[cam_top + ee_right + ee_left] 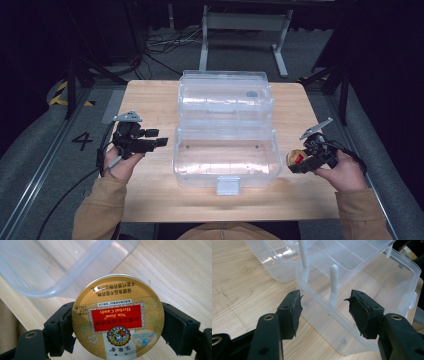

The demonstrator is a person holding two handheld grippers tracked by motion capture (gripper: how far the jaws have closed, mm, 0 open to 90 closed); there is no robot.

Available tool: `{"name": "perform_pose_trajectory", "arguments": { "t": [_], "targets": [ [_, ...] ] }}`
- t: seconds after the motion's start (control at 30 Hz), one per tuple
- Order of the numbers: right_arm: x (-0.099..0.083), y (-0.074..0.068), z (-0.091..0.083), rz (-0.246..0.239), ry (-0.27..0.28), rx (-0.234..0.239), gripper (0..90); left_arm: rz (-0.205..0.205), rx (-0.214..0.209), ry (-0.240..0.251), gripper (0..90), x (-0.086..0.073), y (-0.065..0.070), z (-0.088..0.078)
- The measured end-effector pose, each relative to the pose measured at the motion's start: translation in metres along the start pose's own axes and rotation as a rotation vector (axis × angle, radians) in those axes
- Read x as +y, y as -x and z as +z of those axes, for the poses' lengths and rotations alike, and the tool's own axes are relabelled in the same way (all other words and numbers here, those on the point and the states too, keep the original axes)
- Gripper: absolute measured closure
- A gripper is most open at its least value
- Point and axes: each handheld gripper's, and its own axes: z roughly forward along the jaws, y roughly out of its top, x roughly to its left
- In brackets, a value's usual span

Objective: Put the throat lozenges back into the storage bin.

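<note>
1. My right gripper [295, 162] clamps the round candy tin [118, 320] between its 2 jaws, just beside the clear plastic box [225, 165]
2. My left gripper [162, 142] is spread wide, holding nothing, near the box's left wall

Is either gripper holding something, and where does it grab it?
The right gripper holds a round gold candy tin, pinched by its rim on two opposite sides. The left gripper is open and holds nothing, near the clear plastic box.
</note>
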Motion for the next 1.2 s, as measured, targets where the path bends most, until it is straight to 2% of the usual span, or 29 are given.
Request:
{"name": "perform_pose_trajectory", "arguments": {
  "t": [0.07, 0.3, 0.57, 0.9, 1.2],
  "targets": [
    [0.001, -0.001, -0.003, -0.001, 0.012, 0.004, 20.1, 0.000, 0.000, -0.002, 43.5, 0.000, 0.000, 0.000],
    [0.007, -0.006, -0.019, -0.010, 0.109, 0.022, 20.1, -0.006, 0.007, -0.006, 43.5, -0.004, -0.001, -0.002],
    [0.018, -0.017, -0.031, -0.050, 0.175, 0.032, 20.1, -0.023, 0.023, -0.007, 43.5, -0.011, 0.000, -0.007],
    [0.036, -0.029, -0.030, -0.107, 0.174, 0.050, 20.1, -0.037, 0.043, -0.008, 43.5, -0.018, 0.000, -0.014],
    [0.052, -0.038, -0.025, -0.151, 0.167, 0.072, 20.1, -0.067, 0.067, -0.011, 43.5, -0.031, -0.001, -0.023]
  ]
}}
